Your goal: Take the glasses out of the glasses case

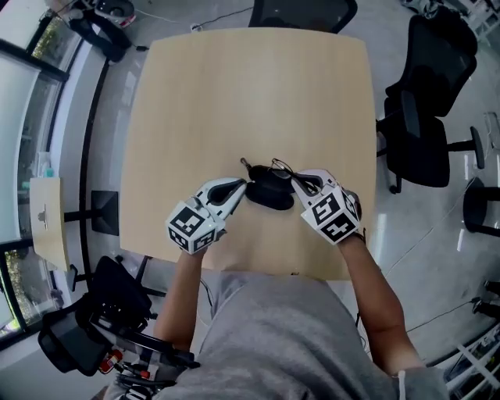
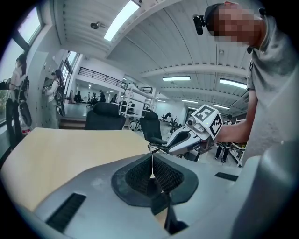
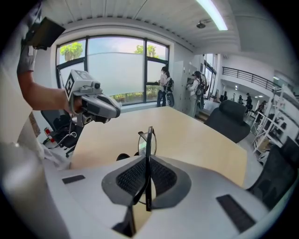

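Note:
My right gripper [image 1: 301, 181] [image 3: 148, 163] is shut on the thin-framed glasses [image 1: 280, 167] [image 3: 148, 140], which it holds edge-on in the air. One lens shows beyond the pads and a dark temple tip points left. The black glasses case [image 1: 269, 195] [image 3: 122, 157] lies on the wooden table [image 1: 250, 94] below and between the two grippers. My left gripper [image 1: 241, 186] [image 2: 152, 161] hangs above the case's left end with its jaws shut and nothing seen between the pads. In the left gripper view, the right gripper [image 2: 161, 148] faces it with the glasses [image 2: 156, 149] at its tip.
Black office chairs stand at the table's right [image 1: 426, 117] and far side [image 1: 305, 12]. The person's torso is close to the near table edge [image 1: 258, 273]. People stand by the windows in the background [image 3: 163, 86].

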Demonstrator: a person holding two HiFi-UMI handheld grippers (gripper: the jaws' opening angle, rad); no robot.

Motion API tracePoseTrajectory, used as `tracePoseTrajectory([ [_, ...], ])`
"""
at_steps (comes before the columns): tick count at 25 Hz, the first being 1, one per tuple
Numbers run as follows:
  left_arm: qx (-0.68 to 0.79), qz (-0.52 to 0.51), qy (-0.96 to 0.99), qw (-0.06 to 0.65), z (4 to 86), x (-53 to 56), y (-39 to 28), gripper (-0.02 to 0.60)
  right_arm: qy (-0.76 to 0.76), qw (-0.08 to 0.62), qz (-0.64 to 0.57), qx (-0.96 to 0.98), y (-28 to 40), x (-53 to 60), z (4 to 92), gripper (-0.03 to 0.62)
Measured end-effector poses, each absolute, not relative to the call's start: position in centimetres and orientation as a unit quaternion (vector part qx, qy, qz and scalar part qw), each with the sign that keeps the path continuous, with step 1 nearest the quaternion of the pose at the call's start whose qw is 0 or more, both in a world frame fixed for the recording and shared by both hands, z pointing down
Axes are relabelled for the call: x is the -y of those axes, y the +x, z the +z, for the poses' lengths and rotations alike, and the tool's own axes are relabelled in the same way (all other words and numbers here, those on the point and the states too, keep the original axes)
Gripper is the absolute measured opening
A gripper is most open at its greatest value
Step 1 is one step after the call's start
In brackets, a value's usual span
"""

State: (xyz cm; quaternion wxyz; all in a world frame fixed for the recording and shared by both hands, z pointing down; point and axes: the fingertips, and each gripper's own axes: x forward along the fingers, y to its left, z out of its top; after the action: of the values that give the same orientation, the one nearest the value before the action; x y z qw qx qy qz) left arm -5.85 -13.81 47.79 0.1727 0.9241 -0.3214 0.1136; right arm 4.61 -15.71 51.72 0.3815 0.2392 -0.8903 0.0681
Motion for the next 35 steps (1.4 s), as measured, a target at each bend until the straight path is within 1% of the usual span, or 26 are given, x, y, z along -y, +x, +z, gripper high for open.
tracePoseTrajectory([
  [7, 0.332, 0.103, 0.928, 0.135, 44.0, 13.9, -5.5, 0.006, 0.298, 0.301, 0.110, 0.899, 9.1, 17.7, 46.3, 0.029],
  [14, 0.335, 0.100, 0.929, 0.117, 42.2, 13.7, -5.2, 0.006, 0.330, 0.193, 0.211, 0.900, 13.1, 19.2, 44.1, 0.028],
  [20, 0.342, 0.099, 0.927, 0.120, 42.0, 13.7, -5.3, 0.006, 0.342, 0.116, 0.298, 0.883, 15.8, 20.3, 44.4, 0.028],
  [35, 0.353, 0.101, 0.922, 0.123, 42.0, 13.0, -5.5, 0.006, 0.338, -0.004, 0.451, 0.826, 19.0, 22.0, 48.8, 0.025],
])
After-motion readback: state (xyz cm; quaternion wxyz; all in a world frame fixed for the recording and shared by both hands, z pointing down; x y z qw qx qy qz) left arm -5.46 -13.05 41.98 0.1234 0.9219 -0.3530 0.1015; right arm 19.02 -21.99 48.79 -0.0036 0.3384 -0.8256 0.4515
